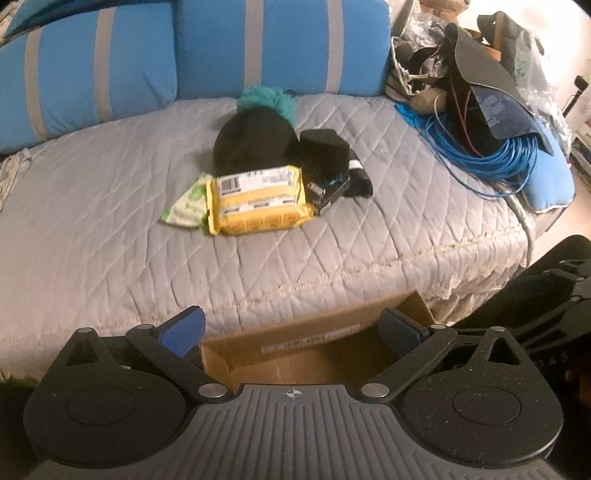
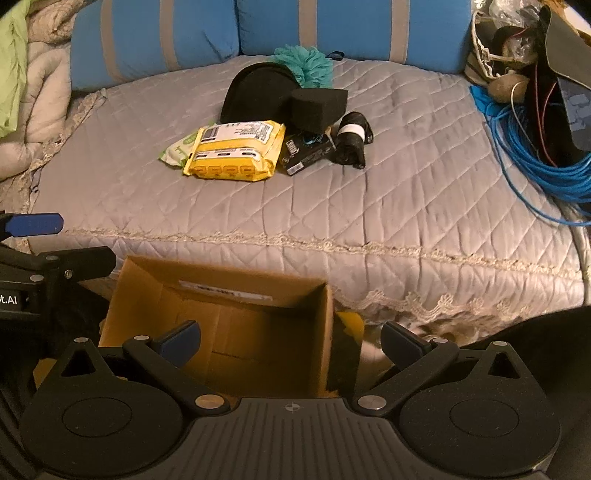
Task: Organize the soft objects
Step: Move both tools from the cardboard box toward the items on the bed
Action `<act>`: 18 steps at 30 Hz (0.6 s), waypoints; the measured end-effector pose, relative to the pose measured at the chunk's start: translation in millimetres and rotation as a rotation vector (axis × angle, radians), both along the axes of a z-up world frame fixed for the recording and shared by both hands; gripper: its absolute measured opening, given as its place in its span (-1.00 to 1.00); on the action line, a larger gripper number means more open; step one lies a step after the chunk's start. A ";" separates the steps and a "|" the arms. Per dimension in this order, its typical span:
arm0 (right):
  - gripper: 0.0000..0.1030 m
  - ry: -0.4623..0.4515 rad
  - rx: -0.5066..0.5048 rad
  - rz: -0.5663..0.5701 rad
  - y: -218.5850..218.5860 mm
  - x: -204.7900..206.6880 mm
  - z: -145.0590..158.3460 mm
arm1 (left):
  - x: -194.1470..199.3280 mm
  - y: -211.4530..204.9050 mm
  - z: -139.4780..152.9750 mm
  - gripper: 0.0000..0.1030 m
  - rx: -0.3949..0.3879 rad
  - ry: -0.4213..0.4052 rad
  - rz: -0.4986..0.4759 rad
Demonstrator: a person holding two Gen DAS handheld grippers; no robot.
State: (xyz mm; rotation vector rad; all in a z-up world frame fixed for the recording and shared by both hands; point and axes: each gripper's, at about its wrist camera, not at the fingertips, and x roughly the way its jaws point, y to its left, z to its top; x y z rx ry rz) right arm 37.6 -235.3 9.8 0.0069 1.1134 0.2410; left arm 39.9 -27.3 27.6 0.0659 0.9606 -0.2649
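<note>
Soft things lie in a small heap in the middle of the grey quilted bedspread (image 2: pixel 388 192). We see a black knit hat (image 2: pixel 255 90) at the back of the heap, with a teal pom-pom (image 2: pixel 310 64) on its far side, close to the blue striped pillows (image 2: pixel 347 26). Just in front of the hat sits a yellow wipes pack (image 2: pixel 234 151), its near edge toward us, and a pale green packet (image 2: pixel 177 149) pokes out from beneath its left side. To the right of the hat a black foam block (image 2: pixel 317 105) rests against it. Below the block we see a small dark box (image 2: pixel 304 153), touching the yellow pack, and beside that a rolled black sock bundle (image 2: pixel 352 138) with a white band.

We hold our left gripper (image 1: pixel 293 330) spread wide with nothing between its blue-padded fingers (image 1: pixel 184 330); it hangs over the open cardboard box (image 2: pixel 221 321), which stands on the floor against the bed's lace-trimmed edge. Our right gripper (image 2: pixel 290 341) is likewise spread apart and empty, above the right half of the same box. The box interior looks bare apart from its flaps and a label on the far wall.

At the bed's right end a coil of blue cable (image 2: pixel 535 162) lies tangled with dark bags and plastic, well apart from the heap.
</note>
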 end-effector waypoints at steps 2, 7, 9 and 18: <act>1.00 0.002 0.001 -0.004 -3.0 5.5 3.1 | 4.8 -0.3 1.4 0.99 0.002 -0.005 -0.013; 1.00 -0.016 0.002 0.002 -9.1 16.2 6.2 | 13.9 5.0 4.8 0.99 -0.023 -0.031 -0.028; 1.00 -0.018 0.000 -0.004 -11.2 20.1 3.5 | 18.5 6.9 4.2 0.99 -0.016 -0.028 -0.023; 1.00 -0.028 0.034 -0.042 -19.9 29.5 -6.7 | 30.2 22.0 7.5 0.99 -0.026 -0.072 -0.039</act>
